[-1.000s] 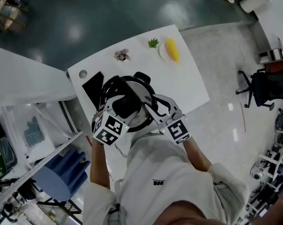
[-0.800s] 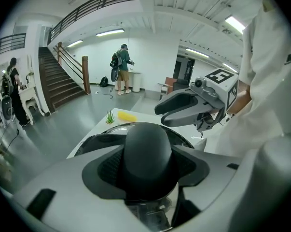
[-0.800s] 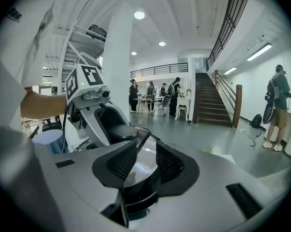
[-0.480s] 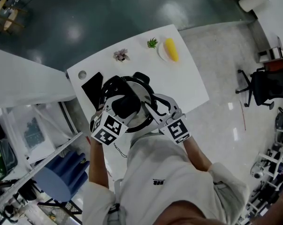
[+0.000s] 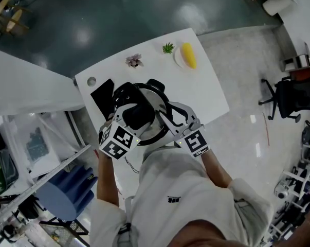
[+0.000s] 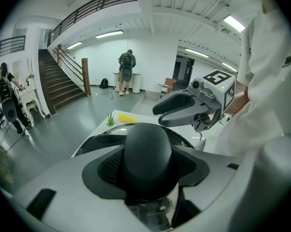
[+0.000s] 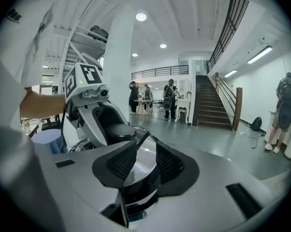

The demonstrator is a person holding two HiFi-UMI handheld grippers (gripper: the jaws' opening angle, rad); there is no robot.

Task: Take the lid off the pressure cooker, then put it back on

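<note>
staying put: left tongs (image 5: 135, 113) clamp the lid knob (image 6: 147, 153) as before.

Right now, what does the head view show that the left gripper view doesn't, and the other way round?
Head view only: the flat black rectangle and small pink flower on the white table, and a black office chair. Left gripper view only: how the left gripper clamps the black round knob, and a dark staircase behind. Both: the right gripper, small green plant, yellow oblong item and shiny metal cooker lid.
</note>
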